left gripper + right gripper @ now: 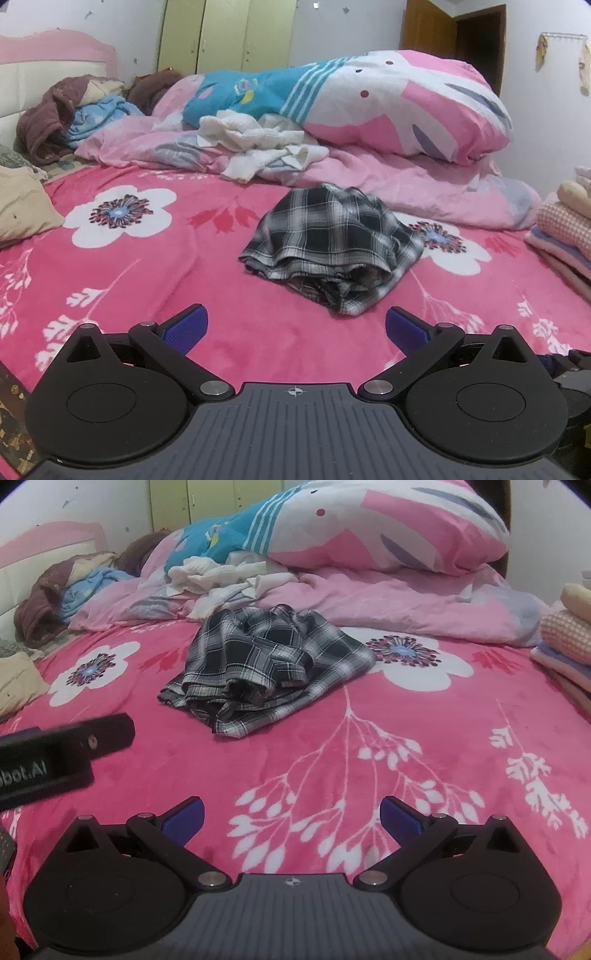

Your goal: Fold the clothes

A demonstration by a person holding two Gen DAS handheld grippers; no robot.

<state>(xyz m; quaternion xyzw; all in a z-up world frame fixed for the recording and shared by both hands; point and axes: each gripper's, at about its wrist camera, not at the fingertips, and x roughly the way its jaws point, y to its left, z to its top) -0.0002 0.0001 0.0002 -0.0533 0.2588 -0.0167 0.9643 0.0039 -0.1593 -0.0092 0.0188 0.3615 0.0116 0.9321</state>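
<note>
A crumpled black-and-white plaid garment [332, 243] [266, 668] lies in a heap on the pink flowered blanket [147, 280] [406, 738]. My left gripper [295, 328] hovers over the blanket just short of the heap, wide open, blue pads bare. My right gripper [291, 819] is farther back from the garment, also open with nothing between its fingers. The left gripper's black body [55, 753] shows at the left edge of the right wrist view.
A pink quilt and a large pink-and-blue pillow [369, 99] pile up behind the garment, with white clothes [258, 144] on them. Folded clothes [565, 229] are stacked at the right edge. Brown and blue garments [66, 118] lie by the headboard; a beige cushion [22, 206] sits at left.
</note>
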